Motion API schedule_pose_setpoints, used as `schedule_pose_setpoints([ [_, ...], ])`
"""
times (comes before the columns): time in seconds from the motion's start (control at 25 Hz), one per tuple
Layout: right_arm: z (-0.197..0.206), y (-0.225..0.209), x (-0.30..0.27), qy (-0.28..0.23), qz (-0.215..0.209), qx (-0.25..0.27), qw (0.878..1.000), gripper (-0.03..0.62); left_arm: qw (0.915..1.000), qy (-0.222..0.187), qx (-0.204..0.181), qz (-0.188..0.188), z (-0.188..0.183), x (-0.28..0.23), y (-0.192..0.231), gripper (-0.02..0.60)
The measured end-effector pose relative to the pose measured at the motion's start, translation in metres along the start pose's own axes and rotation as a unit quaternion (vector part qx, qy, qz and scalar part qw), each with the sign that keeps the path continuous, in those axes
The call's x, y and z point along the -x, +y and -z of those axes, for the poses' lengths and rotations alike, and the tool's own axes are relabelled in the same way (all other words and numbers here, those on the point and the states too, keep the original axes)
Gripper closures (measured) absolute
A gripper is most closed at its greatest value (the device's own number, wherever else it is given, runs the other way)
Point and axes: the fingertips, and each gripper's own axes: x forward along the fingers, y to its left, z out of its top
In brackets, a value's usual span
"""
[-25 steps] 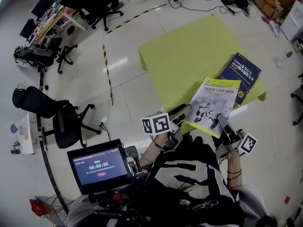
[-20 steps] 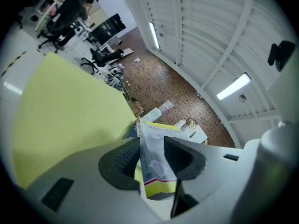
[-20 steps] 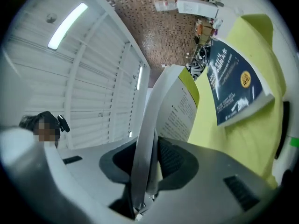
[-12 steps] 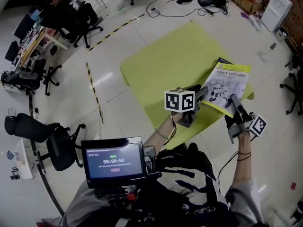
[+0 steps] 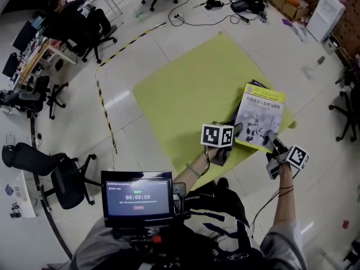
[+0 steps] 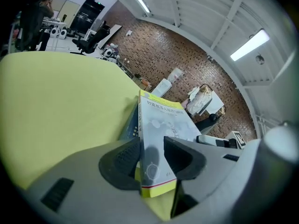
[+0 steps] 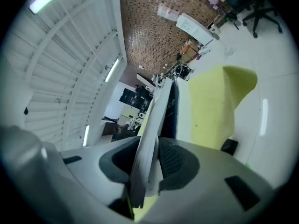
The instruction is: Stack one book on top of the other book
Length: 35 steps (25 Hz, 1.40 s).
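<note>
A white-and-yellow book point(image 5: 260, 114) lies at the right corner of the yellow-green table point(image 5: 185, 94), over a dark blue book point(image 5: 255, 84) of which only a top sliver shows. My left gripper point(image 5: 238, 129) is shut on the top book's near left corner. My right gripper point(image 5: 271, 142) is shut on its near right edge. In the left gripper view the pale cover point(image 6: 161, 120) runs between the pads point(image 6: 125, 158), with the blue book point(image 6: 130, 125) beneath it. In the right gripper view the book's edge point(image 7: 156, 111) stands between the jaws, beside the blue book point(image 7: 172, 111).
Office chairs point(image 5: 56, 167) stand on the white floor to the left. A striped tape line point(image 5: 107, 114) runs along the floor. Cables and gear point(image 5: 236, 1) lie beyond the table, with a white cabinet point(image 5: 325, 16) at the far right. A small screen point(image 5: 136, 194) sits on the person's chest.
Both grippers carried the white-and-yellow book away from the person, from the table's near edge to over the blue book, which is now almost wholly covered.
</note>
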Motion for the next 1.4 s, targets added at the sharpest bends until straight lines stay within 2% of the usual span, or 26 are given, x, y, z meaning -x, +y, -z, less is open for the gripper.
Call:
schedule_pose_setpoints([
  [0.08,-0.003,-0.015,0.006,0.0,0.052,0.012,0.999,0.48,0.9999,-0.006,0.008,0.003,0.004,-0.002,-0.005,0.417],
  [0.24,-0.005,-0.03,0.004,0.022,0.087,0.08,0.993,0.443,0.9996,-0.024,0.015,-0.01,0.006,-0.005,-0.013,0.417],
  [0.4,-0.005,-0.036,0.022,-0.021,0.123,0.077,0.989,0.427,0.9972,-0.07,0.025,0.009,-0.001,0.019,-0.028,0.417],
  [0.56,-0.008,0.008,0.044,-0.079,0.081,0.086,0.99,0.428,0.9918,-0.12,0.028,0.035,-0.012,0.063,-0.051,0.417],
  [0.68,-0.006,0.039,0.062,-0.094,0.046,0.12,0.987,0.447,0.9884,-0.146,0.019,0.037,-0.01,0.078,-0.074,0.418],
  [0.84,0.024,0.079,0.074,-0.069,-0.007,0.162,0.984,0.504,0.9817,-0.179,0.05,0.04,0.013,0.098,-0.097,0.426],
  [1.0,0.073,0.118,0.072,-0.036,-0.068,0.163,0.984,0.546,0.9757,-0.202,0.079,0.031,0.04,0.134,-0.102,0.507],
  [1.16,0.108,0.137,0.078,-0.012,-0.085,0.168,0.982,0.601,0.9763,-0.205,0.07,0.006,0.065,0.163,-0.106,0.576],
  [1.4,0.16,0.159,0.084,0.018,-0.1,0.179,0.979,0.605,0.9733,-0.217,0.075,-0.002,0.093,0.202,-0.105,0.577],
])
